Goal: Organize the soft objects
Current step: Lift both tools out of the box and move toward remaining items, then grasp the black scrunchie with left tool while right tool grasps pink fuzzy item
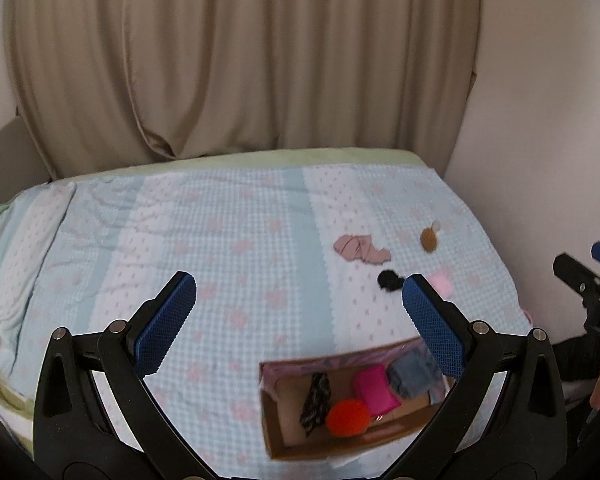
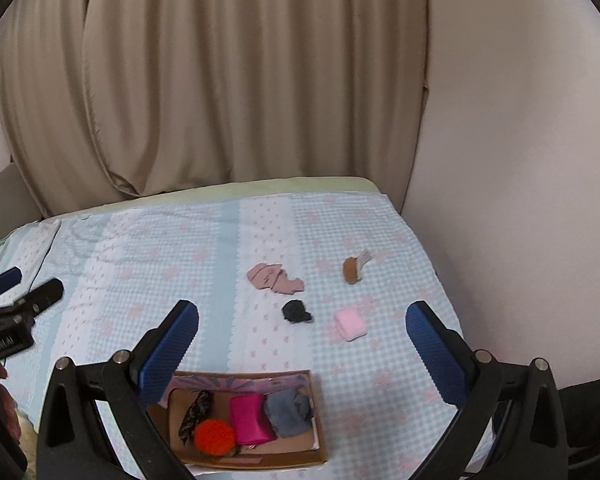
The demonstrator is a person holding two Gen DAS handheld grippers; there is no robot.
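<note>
A cardboard box (image 2: 316, 432) (image 1: 272, 436) lies on the bed near me. It holds an orange ball (image 2: 214, 436), a magenta pouch (image 2: 252, 418), a grey cloth (image 2: 290, 414) and a dark patterned cloth (image 2: 196, 410). Beyond it on the bedspread lie a dusty pink cloth (image 2: 274, 278) (image 1: 360, 249), a black cloth (image 2: 296, 312) (image 1: 389, 280), a pale pink pad (image 2: 351, 324) and a brown item (image 2: 354, 270) (image 1: 429, 238). My left gripper (image 1: 298, 300) is open and empty above the bed. My right gripper (image 2: 302, 326) is open and empty above the box.
The bed has a light blue and pink checked spread (image 2: 140, 264). Beige curtains (image 2: 220, 80) hang behind it. A wall (image 2: 520, 140) borders the bed on the right. The other gripper shows at the left edge of the right wrist view (image 2: 16, 300).
</note>
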